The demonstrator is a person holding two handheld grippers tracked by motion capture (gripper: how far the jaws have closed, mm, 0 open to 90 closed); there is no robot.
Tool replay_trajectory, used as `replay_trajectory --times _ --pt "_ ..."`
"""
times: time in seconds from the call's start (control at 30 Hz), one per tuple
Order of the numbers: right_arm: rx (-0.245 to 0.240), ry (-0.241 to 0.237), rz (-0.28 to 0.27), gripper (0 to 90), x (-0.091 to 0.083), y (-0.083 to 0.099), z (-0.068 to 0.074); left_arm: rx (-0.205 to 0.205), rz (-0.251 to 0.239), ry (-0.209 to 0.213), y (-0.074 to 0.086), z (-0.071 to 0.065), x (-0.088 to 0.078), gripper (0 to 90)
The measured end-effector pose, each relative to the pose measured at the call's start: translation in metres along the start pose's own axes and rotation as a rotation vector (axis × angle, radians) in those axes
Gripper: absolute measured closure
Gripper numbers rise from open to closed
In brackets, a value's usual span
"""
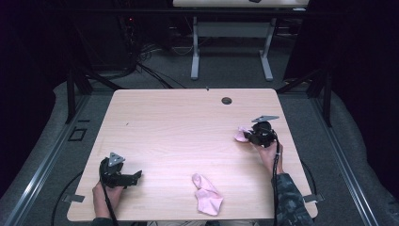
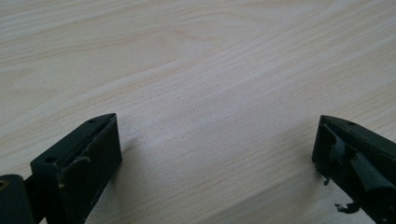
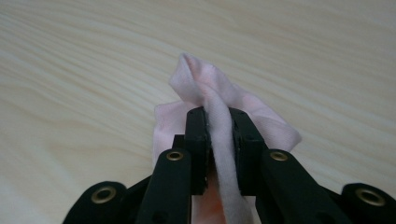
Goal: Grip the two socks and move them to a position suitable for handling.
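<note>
My right gripper point(image 1: 249, 136) is at the table's right side, shut on a small pink cloth point(image 1: 243, 133). In the right gripper view the pink cloth point(image 3: 205, 93) is pinched in a fold between the black jaws of the right gripper point(image 3: 219, 119) and bunches out ahead of them onto the wood. A second pink cloth point(image 1: 207, 194) lies crumpled near the front edge, in the middle. My left gripper point(image 1: 137, 176) rests low at the front left, open, pointing right. Bare wood lies between the wide-apart jaws of the left gripper point(image 2: 215, 140).
The light wooden table point(image 1: 179, 127) has a round cable hole point(image 1: 227, 100) near its far edge. Behind it stand another desk's white legs point(image 1: 195, 52) on grey carpet. Black frame posts point(image 1: 70, 89) flank the table on both sides.
</note>
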State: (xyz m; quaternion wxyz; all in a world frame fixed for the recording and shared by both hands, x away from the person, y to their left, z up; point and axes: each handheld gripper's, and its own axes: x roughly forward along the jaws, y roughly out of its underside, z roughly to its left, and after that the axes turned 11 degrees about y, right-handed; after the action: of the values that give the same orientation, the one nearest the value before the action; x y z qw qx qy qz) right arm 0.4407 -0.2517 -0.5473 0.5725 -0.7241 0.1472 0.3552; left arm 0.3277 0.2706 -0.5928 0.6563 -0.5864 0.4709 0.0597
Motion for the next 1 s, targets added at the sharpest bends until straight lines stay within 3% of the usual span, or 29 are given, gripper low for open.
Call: replay_trajectory --times 0.13,0.3,0.43,0.6,0.73,0.87,1.0 --pt "-0.053 -0.076 -0.073 79.3 -0.027 -0.011 0.027 0.000 0.001 0.001 0.000 0.000 0.000 1.0" --pt "-0.117 -0.193 -0.114 79.2 -0.043 -0.020 0.063 0.000 0.000 0.000 0.000 0.000 0.000 1.0" --pt "-0.173 -0.243 -0.103 78.9 -0.041 -0.020 0.092 0.000 0.000 0.000 0.000 0.000 0.000 1.0" --pt "-0.258 -0.252 -0.036 78.3 -0.024 -0.012 0.122 0.000 0.000 0.000 0.000 0.000 0.000 1.0" --pt "-0.295 -0.245 0.026 77.4 -0.007 -0.004 0.133 0.000 0.000 0.000 0.000 0.000 0.000 1.0" --pt "-0.301 -0.232 0.067 74.7 0.004 0.001 0.136 0.000 0.000 0.000 0.000 0.000 0.000 1.0" --pt "-0.286 -0.238 0.077 59.6 0.010 0.002 0.134 0.001 0.004 0.001 0.000 0.000 0.000 1.0"
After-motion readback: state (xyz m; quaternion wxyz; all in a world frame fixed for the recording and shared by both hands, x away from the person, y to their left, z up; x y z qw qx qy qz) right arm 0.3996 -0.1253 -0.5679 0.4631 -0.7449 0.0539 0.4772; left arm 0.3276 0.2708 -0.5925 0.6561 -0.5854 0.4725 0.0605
